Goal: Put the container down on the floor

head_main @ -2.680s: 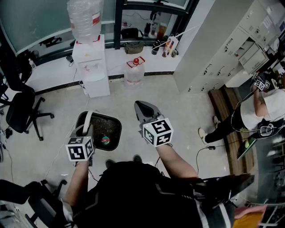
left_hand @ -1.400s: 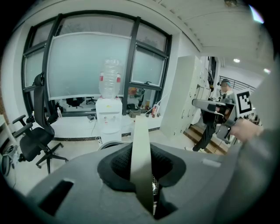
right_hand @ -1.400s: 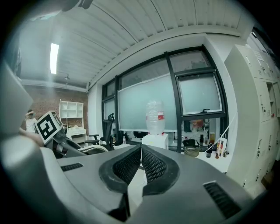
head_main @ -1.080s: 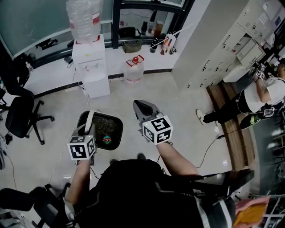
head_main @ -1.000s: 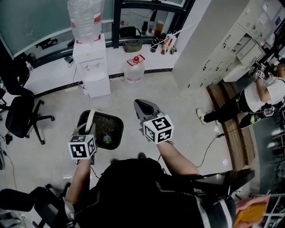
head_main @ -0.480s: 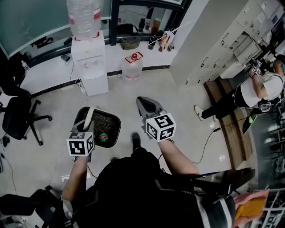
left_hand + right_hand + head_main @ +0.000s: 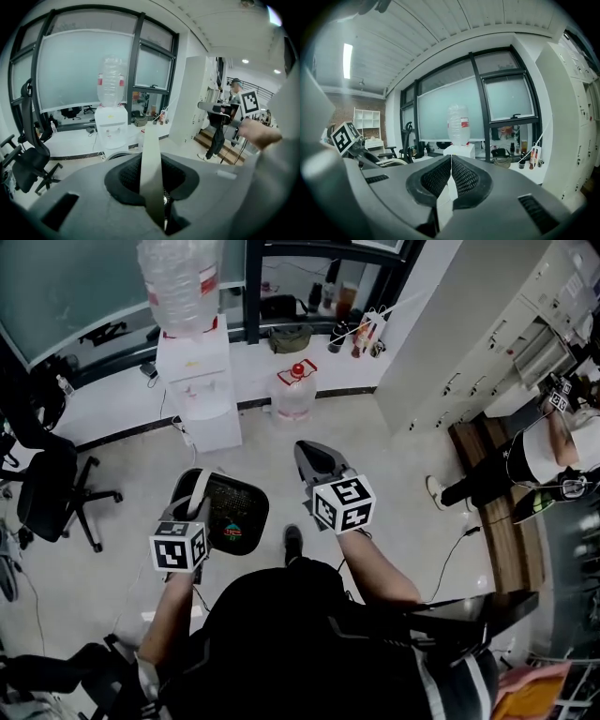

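black mesh container [image 7: 242, 501], small colourful item [image 7: 232, 532] inside

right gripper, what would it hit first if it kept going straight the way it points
Probably the water dispenser, dead ahead of the shut right gripper. Nothing shows in between, though depth is hard to judge.

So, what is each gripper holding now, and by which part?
The left gripper holds the black mesh container by its pale handle strap, clamped between its jaws. The right gripper holds nothing; its jaws are together.
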`<action>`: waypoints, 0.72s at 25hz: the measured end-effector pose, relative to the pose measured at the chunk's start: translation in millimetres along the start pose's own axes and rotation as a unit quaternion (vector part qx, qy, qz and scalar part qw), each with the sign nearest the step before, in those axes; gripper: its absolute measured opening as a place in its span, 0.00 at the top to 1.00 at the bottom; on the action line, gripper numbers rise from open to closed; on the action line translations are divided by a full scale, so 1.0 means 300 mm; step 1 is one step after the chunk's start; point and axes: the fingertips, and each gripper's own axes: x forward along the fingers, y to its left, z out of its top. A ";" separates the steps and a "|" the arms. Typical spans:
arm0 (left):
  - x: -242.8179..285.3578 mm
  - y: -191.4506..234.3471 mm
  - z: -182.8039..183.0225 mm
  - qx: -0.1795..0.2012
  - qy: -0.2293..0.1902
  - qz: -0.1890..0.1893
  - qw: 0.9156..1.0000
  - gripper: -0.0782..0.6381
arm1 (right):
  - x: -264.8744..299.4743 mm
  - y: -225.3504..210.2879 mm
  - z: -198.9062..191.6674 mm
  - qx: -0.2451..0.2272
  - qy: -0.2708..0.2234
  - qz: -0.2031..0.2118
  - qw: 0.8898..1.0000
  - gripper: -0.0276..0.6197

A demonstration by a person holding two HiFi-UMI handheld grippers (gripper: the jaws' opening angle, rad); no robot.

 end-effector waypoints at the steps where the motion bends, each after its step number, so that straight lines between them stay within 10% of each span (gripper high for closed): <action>1: 0.026 0.002 0.020 0.001 0.001 0.000 1.000 0.79 | 0.022 -0.024 0.005 -0.001 0.001 0.002 1.000 0.95; 18: 0.430 -0.084 0.317 0.014 0.017 -0.001 1.000 0.79 | 0.240 -0.491 0.019 0.022 0.013 0.020 0.999 0.95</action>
